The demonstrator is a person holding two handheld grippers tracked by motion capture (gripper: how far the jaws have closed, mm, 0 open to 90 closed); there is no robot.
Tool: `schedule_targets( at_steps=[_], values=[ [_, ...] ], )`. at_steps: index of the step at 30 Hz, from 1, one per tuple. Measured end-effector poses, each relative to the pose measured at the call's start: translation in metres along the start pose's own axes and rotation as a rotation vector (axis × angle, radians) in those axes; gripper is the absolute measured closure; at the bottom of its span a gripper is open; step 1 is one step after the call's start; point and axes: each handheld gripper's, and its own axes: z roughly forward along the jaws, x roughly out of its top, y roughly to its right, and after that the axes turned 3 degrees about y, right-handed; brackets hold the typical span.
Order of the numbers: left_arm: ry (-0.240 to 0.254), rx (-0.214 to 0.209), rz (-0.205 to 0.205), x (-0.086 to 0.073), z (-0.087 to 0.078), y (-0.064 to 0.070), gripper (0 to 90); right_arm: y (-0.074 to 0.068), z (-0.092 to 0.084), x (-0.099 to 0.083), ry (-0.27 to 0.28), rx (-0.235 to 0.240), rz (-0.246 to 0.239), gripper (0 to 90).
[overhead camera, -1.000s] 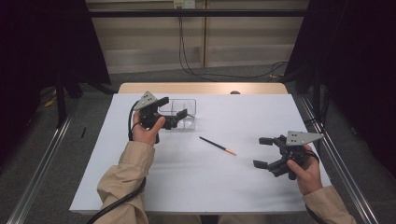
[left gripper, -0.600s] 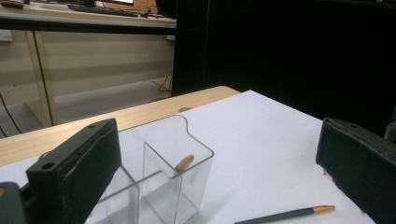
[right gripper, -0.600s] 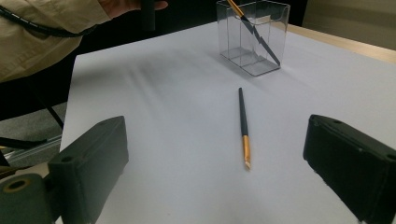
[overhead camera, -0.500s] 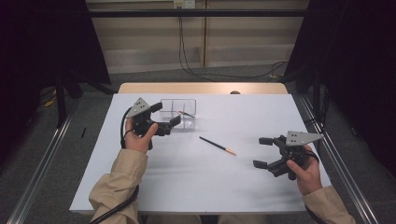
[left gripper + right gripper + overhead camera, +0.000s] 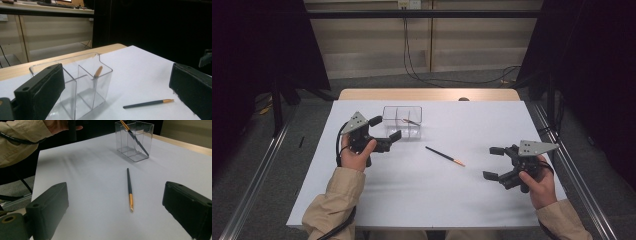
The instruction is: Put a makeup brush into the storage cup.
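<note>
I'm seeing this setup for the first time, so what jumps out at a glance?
A clear plastic organizer stands toward the far side of the white table, with one brush leaning inside it. A second, dark-handled brush with a gold ferrule lies loose mid-table. The left gripper hovers open beside the organizer, and the right gripper waits open at the right, aimed toward the loose brush.

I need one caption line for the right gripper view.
Open right gripper facing a pencil on the table, clear holder behind.

Tan sleeves; black left gripper [image 5: 386, 135], right gripper [image 5: 493, 162] — grey triangular plates, seemingly metal.
</note>
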Motion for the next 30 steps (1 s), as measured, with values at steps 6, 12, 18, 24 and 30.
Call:
schedule_targets(
  at_steps=[6, 12, 18, 24, 30],
  values=[
    [0.003, -0.001, -0.003, -0.004, -0.008, 0.0, 0.0, 0.0, -0.001, 0.0, 0.002, -0.002, -0.001, 6.0],
    [-0.004, -0.014, 0.016, -0.007, -0.014, 0.003, 0.0, 0.0, 0.0, 0.0, -0.001, 0.0, -0.004, 6.0],
    [-0.014, -0.04, 0.019, -0.01, -0.02, 0.007, 0.0, 0.0, 0.0, 0.0, 0.0, 0.0, -0.004, 6.0],
    [-0.02, -0.051, 0.035, -0.012, -0.028, 0.009, 0.0, 0.0, -0.001, 0.0, -0.001, -0.002, -0.006, 6.0],
    [-0.019, -0.067, 0.031, -0.014, -0.034, 0.01, 0.0, 0.0, 0.0, 0.0, -0.004, 0.0, -0.006, 6.0]
  ],
)
